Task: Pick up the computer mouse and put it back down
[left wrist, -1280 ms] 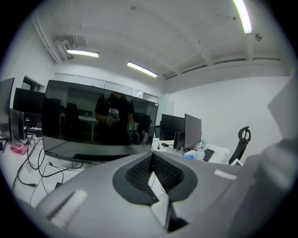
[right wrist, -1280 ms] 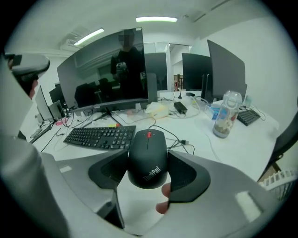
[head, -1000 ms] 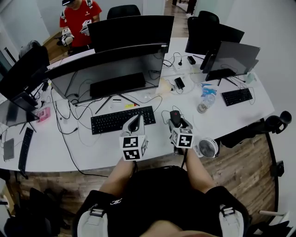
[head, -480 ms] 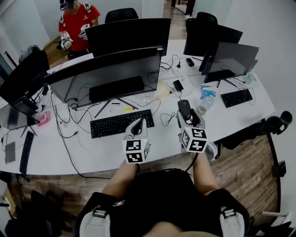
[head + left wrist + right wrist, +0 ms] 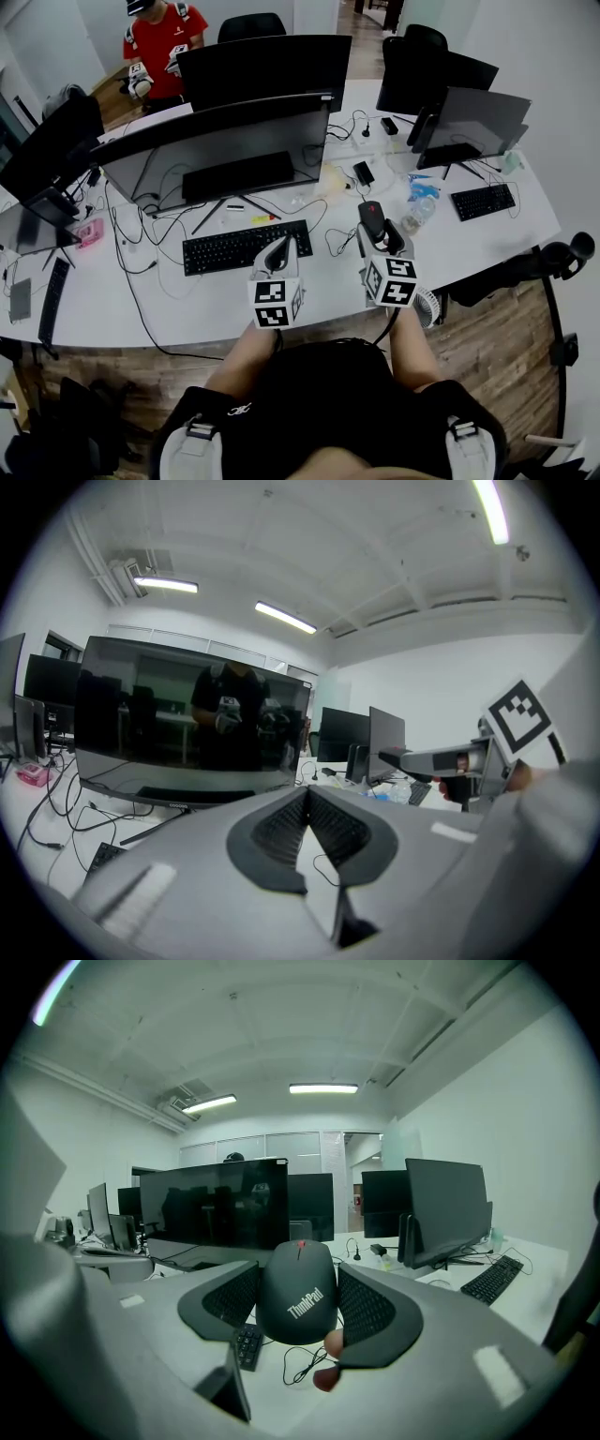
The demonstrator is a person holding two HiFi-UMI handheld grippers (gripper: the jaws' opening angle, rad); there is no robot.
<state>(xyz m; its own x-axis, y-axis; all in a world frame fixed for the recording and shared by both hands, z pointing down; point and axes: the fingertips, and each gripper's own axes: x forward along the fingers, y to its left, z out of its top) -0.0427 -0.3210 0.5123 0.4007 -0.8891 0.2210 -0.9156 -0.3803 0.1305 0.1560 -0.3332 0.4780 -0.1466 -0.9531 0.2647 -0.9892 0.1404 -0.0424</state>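
A black computer mouse [image 5: 298, 1296] with a red scroll wheel sits clamped between the two ribbed pads of my right gripper [image 5: 298, 1302], lifted off the desk. In the head view the mouse [image 5: 372, 218] hangs above the white desk [image 5: 328, 272], right of the black keyboard [image 5: 247, 246], with my right gripper [image 5: 379, 232] shut on it. My left gripper [image 5: 278, 253] hovers over the desk near the keyboard's right end; its pads meet at the tips, nothing between them [image 5: 306, 803].
A wide curved monitor [image 5: 220, 145] stands behind the keyboard, with cables around it. A water bottle [image 5: 415, 212], a phone [image 5: 363, 172], a second keyboard [image 5: 481, 200] and a small fan [image 5: 427, 304] lie to the right. A person in red [image 5: 161, 42] stands at the far side.
My right gripper has carried the mouse up and to the right, away from the keyboard. The left gripper has hardly moved.
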